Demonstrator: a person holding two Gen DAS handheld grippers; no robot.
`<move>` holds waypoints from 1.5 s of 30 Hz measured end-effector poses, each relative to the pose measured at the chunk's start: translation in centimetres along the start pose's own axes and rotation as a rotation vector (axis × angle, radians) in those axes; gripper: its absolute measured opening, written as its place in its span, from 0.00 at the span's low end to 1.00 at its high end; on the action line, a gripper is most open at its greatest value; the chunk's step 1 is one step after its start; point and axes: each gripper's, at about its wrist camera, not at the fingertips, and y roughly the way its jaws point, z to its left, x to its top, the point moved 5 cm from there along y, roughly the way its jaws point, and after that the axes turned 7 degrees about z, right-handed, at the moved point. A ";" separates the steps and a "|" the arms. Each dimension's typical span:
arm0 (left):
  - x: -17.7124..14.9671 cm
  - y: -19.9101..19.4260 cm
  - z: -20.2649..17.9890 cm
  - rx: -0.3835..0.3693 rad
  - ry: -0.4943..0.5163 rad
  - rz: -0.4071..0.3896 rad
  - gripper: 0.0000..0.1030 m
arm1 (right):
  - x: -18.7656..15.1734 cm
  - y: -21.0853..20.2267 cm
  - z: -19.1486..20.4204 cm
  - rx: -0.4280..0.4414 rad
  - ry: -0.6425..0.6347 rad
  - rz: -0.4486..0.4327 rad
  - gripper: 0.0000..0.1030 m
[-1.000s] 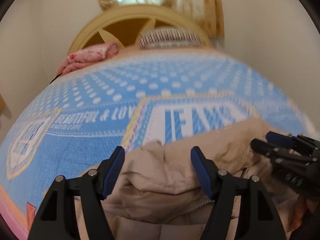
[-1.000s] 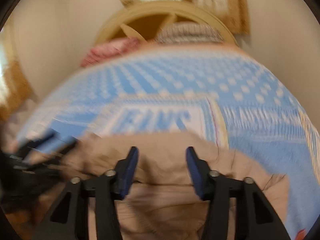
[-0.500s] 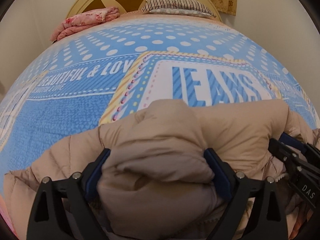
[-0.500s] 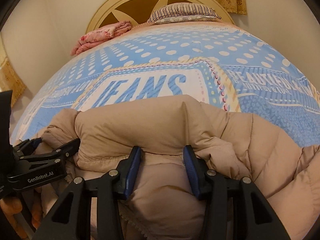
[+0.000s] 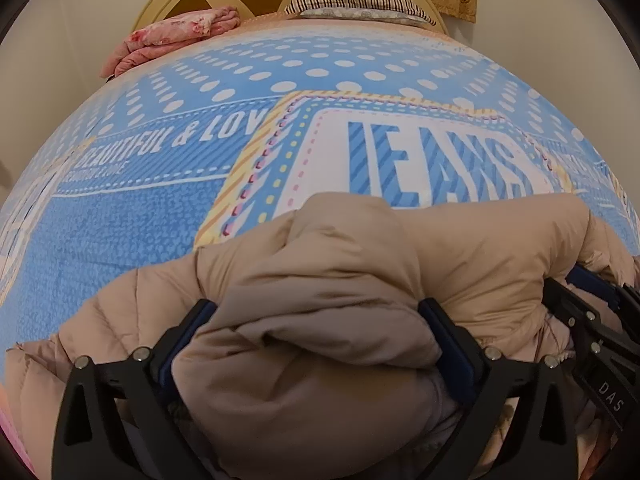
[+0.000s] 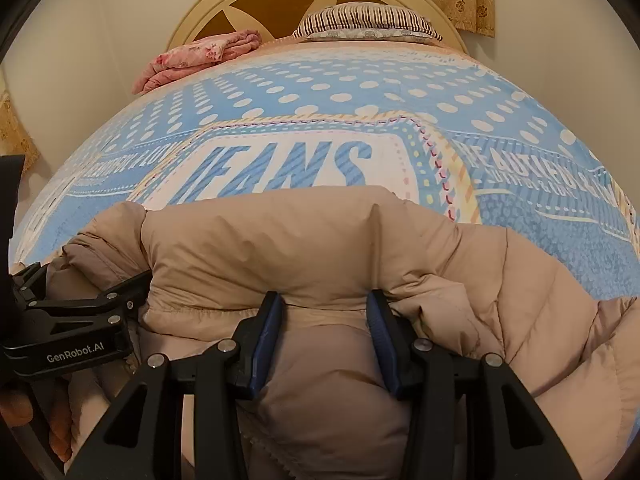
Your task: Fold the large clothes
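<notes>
We read "JEANS" and "BEAUTIFUL & LOV" on the bedspread (image 5: 132,220), "GenRobot.AI" on the left tongs (image 6: 76,308), "DAS" on the right tongs (image 5: 592,320).

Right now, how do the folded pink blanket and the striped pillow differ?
The pink blanket is floral and crumpled, lying left of the headboard's centre; the striped pillow is dark-striped, smooth and sits to the blanket's right. Both rest at the head of the bed, far from the beige jacket.

Jacket (image 5: 328,264) on bed (image 5: 120,220), pillow (image 5: 360,2) behind

Left gripper (image 5: 316,344) jaws opening; right gripper (image 6: 324,328) clamped.
</notes>
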 end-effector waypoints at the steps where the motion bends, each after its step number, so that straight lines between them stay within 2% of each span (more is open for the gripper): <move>1: 0.0 0.0 0.0 0.000 0.000 0.000 1.00 | 0.0 0.0 0.0 -0.004 -0.002 0.000 0.44; 41: 0.4 0.2 0.1 -0.009 0.007 0.025 1.00 | 0.3 0.3 0.5 -0.024 -0.023 0.025 0.45; 43: 0.7 -1.1 0.6 -0.020 0.013 0.037 0.98 | 0.5 -0.7 0.4 -0.006 -0.039 0.053 0.47; 44: 0.9 -2.5 0.8 -0.013 0.020 0.019 0.95 | 0.4 -1.9 0.3 -0.019 -0.041 0.049 0.48; 45: 1.0 -5.2 1.2 -0.027 0.024 -0.032 0.95 | 0.3 -3.6 0.2 -0.027 -0.036 0.023 0.56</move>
